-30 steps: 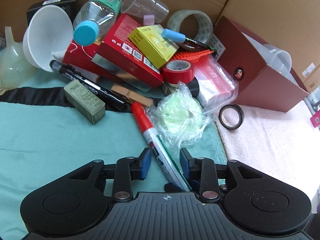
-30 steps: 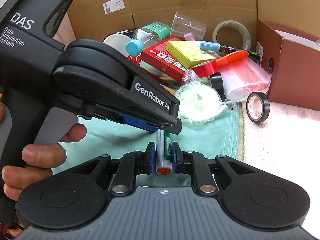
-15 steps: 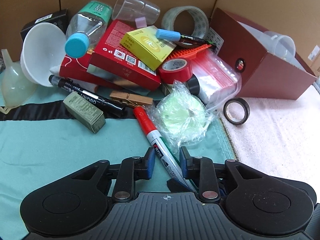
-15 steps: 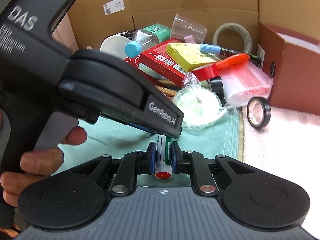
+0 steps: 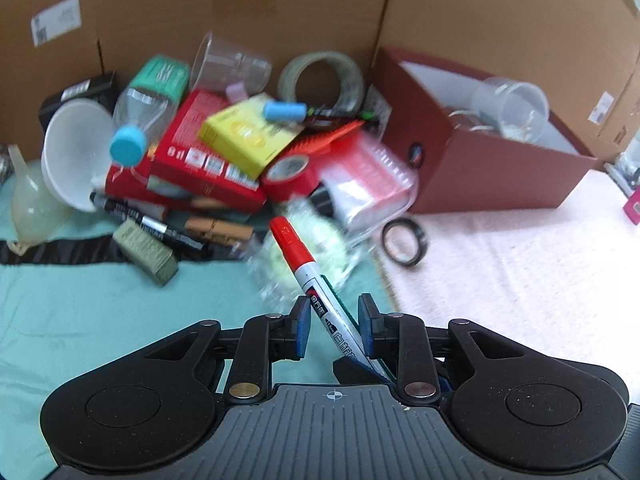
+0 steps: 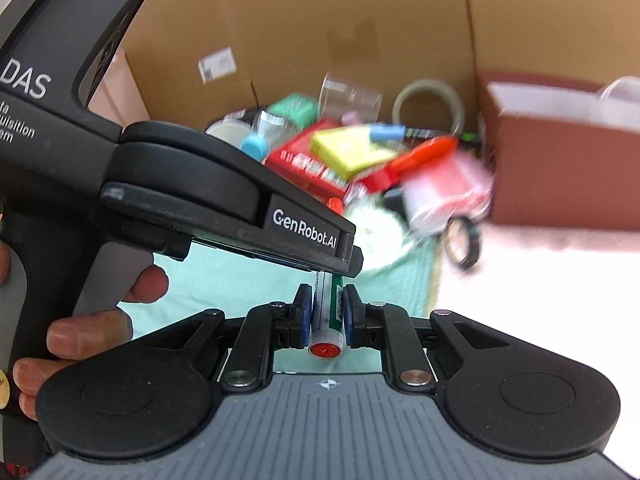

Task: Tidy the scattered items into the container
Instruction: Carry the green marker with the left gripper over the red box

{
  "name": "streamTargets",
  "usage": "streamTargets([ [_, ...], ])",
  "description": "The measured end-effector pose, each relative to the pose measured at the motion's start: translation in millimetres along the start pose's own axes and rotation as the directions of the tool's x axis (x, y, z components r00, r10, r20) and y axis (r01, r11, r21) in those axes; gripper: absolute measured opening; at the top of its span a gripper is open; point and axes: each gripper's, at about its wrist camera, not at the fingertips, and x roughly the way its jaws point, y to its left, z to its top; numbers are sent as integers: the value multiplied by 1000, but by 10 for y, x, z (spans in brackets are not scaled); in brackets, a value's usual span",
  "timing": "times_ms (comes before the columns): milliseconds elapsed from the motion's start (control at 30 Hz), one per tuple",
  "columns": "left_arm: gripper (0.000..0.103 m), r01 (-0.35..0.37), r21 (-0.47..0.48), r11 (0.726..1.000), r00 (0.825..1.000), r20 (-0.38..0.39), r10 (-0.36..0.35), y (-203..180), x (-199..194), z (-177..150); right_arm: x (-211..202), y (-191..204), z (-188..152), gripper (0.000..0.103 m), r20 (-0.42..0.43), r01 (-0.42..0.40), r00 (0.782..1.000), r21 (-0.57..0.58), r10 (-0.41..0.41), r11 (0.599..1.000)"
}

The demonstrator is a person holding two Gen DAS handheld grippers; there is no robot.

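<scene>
Clutter pile (image 5: pixel 224 160) left of box (image 5: pixel 480 172) (touching)

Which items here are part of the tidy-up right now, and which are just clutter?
In play: red-capped marker, right gripper clamping its tail, left gripper around its barrel, maroon box.

Lying about: tape ring, yellow box, funnel, bottle.

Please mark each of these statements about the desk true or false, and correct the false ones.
1. The right gripper has its fingers closed on the rear end of the marker. True.
2. The marker's cap is blue. False: it is red.
3. The black tape roll lies on the teal cloth. False: it lies on the pink towel, near the brown box.
4. A clear cup lies inside the brown box. True.
5. The yellow box rests on top of the red box. True.
</scene>
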Motion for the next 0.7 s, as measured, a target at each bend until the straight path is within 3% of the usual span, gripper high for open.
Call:
streamTargets([
  [400,23,82,105,991,984,146,-97,-700,-117,706,-422,-439,518,19,179,124,976,20,-125,992],
  [700,22,113,132,985,976,170,-135,-963,184,1242,-345,-891,912,19,210,167,962,53,-175,985],
])
